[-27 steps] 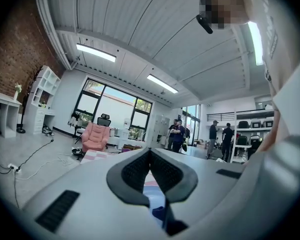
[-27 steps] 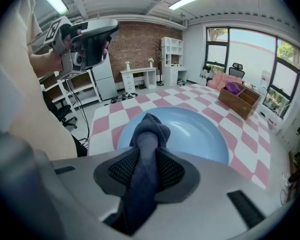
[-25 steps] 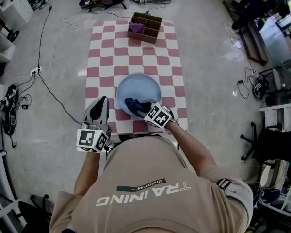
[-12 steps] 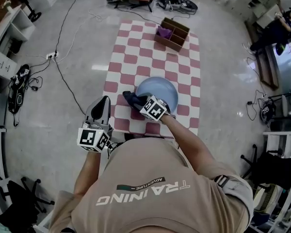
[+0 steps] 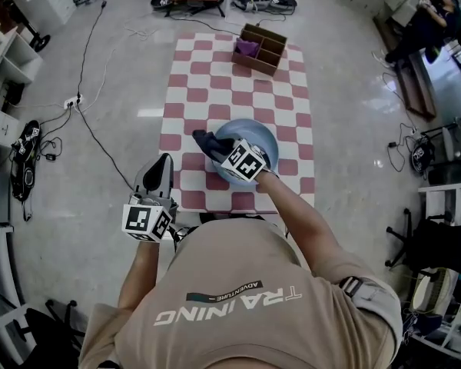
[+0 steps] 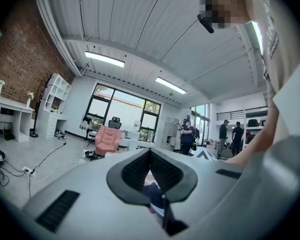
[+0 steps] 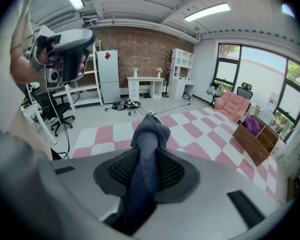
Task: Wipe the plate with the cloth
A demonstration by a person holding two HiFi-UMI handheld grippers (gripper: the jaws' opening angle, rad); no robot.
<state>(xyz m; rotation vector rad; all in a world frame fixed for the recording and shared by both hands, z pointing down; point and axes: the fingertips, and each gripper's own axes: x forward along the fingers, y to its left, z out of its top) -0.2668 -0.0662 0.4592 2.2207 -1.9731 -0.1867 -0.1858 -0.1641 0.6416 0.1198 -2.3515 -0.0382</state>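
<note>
Pale blue on the plate (image 5: pixel 258 132); dark navy on the cloth (image 5: pixel 204 141). Pink-and-white checks across the mat (image 5: pixel 215 91). Brown for the divided wooden box (image 5: pixel 267 52), purple for the fabric (image 5: pixel 247 47) inside. Grey shells with black ribbed pads on the left gripper (image 6: pixel 150 156) and right gripper (image 7: pixel 146 158), black-and-white square markers on their cubes. Pink on the armchair (image 6: pixel 108 139); red-brown on the brick wall (image 7: pixel 135 49).

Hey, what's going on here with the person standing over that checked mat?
A person stands over a pink-and-white checked mat with tongs in each hand. The right tongs are clamped on a dark blue cloth, held at the left edge of a blue plate for wiping. The left tongs are shut and empty, held off to the left.
</note>
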